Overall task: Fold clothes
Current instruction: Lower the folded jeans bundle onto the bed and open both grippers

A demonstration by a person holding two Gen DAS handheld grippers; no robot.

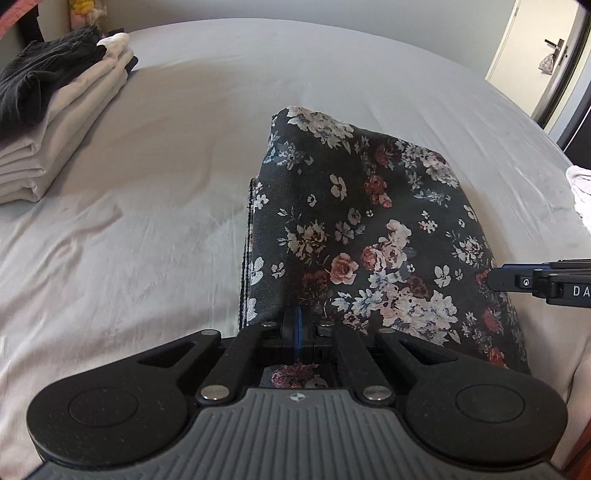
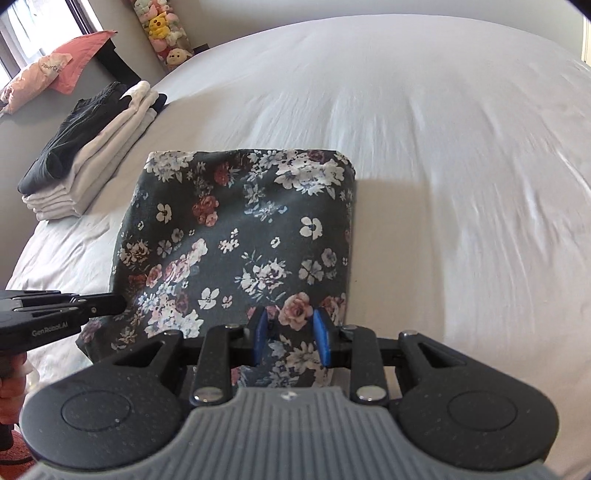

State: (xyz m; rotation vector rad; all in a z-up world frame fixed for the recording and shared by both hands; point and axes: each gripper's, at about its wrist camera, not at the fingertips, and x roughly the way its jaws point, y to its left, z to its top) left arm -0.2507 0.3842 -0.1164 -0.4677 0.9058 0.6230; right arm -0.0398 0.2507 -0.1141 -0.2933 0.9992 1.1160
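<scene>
— We're over a bed (image 2: 424,129) with a pale sheet, a door (image 1: 532,59) ajar at the far right and soft toys (image 2: 164,26) against the far wall. Where does the work stand?

— The floral garment (image 2: 236,229) lies in the near middle of the bed, already folded down to a compact rectangle. At the far left sits a stack of folded clothes (image 2: 85,162), dark piece on top, well apart from ours.

— And our claws?

— The left claw (image 1: 298,325) is clenched on the garment's near edge; its blue pads are pressed together with cloth pinched in. The right claw (image 2: 291,332) stands partly released: the pads are apart, with the floral cloth lying between them and not visibly squeezed.

— So which step is this?

— We judge it the last of the fold, or the start of carrying the piece off. The right side seems let go, the left not yet.

— What next?

— Either we release the left too and smooth it, or regrip on the right and lift both near corners level, so the layers don't slide open on the way to the stack.
</scene>
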